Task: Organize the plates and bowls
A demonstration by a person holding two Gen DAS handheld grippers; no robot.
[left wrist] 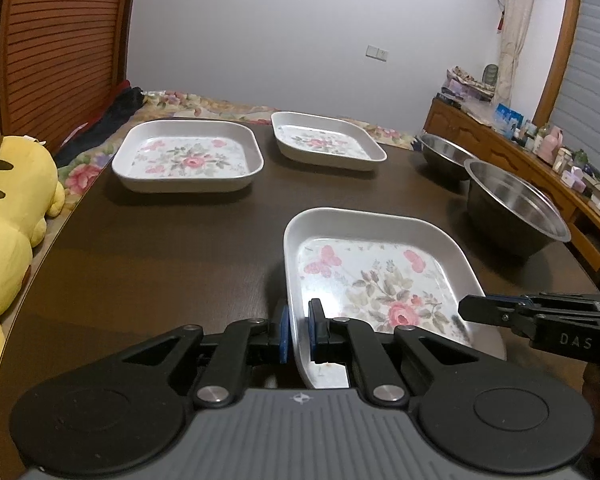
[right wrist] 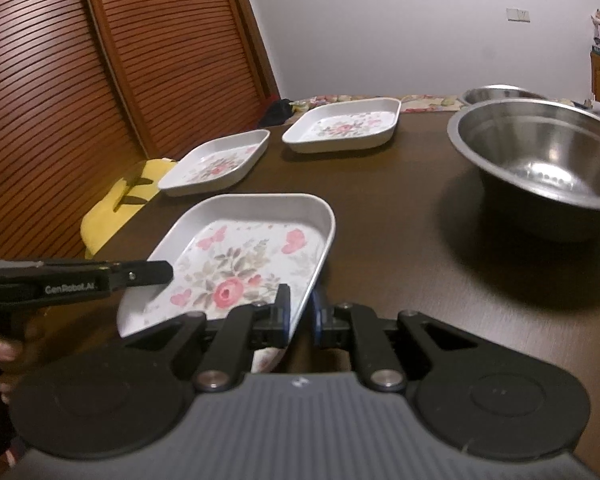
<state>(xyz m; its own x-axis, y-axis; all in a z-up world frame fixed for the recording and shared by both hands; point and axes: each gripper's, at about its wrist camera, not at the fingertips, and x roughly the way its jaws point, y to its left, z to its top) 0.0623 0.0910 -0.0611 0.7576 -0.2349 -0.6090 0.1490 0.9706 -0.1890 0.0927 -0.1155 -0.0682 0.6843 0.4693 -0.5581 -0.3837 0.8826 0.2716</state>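
Observation:
A white square plate with a rose print [left wrist: 380,272] [right wrist: 236,256] sits nearest on the dark table, held from both sides. My left gripper [left wrist: 300,332] is shut on its left rim, one blue pad inside the wall and one outside; its tip also shows in the right wrist view [right wrist: 166,273]. My right gripper [right wrist: 300,313] pinches the right rim the same way and reaches in from the right [left wrist: 466,309]. Two matching floral plates stand farther back, one left [left wrist: 188,160] [right wrist: 220,164] and one right [left wrist: 324,140] [right wrist: 344,126]. Two steel bowls, near [left wrist: 516,200] [right wrist: 540,160] and far [left wrist: 444,152] [right wrist: 492,94], stand at the right.
The brown table [left wrist: 160,260] has bare surface between the held plate and the far plates. A yellow plush toy [left wrist: 12,200] lies off its left edge beside slatted wooden doors. A cluttered wooden sideboard [left wrist: 500,148] runs along the right wall.

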